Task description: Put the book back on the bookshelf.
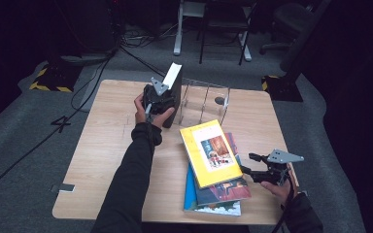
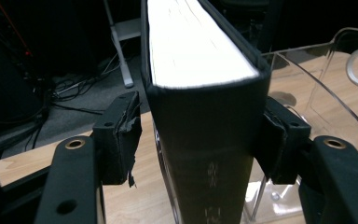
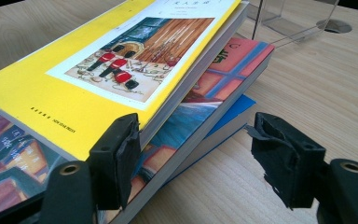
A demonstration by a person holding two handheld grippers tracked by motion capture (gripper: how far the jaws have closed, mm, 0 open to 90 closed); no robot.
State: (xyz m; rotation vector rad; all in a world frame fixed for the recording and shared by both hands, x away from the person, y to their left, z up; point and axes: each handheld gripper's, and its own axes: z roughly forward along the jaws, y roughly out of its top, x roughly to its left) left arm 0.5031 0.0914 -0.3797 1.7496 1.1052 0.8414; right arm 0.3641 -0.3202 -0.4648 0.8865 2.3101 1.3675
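Left gripper (image 1: 161,99), jaws parted around black hardcover book (image 2: 205,140): one pad standing clear, the other just beside the cover. Standing upright at the clear rack's (image 1: 209,99) left end, toward twelve o'clock on the table (image 1: 107,145); white page edge facing up, long axis running vertical, spine facing the gripper. Right gripper (image 3: 196,158) gaping, holding nothing, beside stacked books (image 3: 121,70).

Near the upper middle of the frame we see the left gripper (image 1: 161,99) against a black book (image 1: 173,90) standing upright beside a clear rack (image 1: 205,101) on the counter (image 1: 102,145), while the right gripper (image 1: 260,167) at lower right hovers beside a yellow book (image 1: 210,153) topping a stack.
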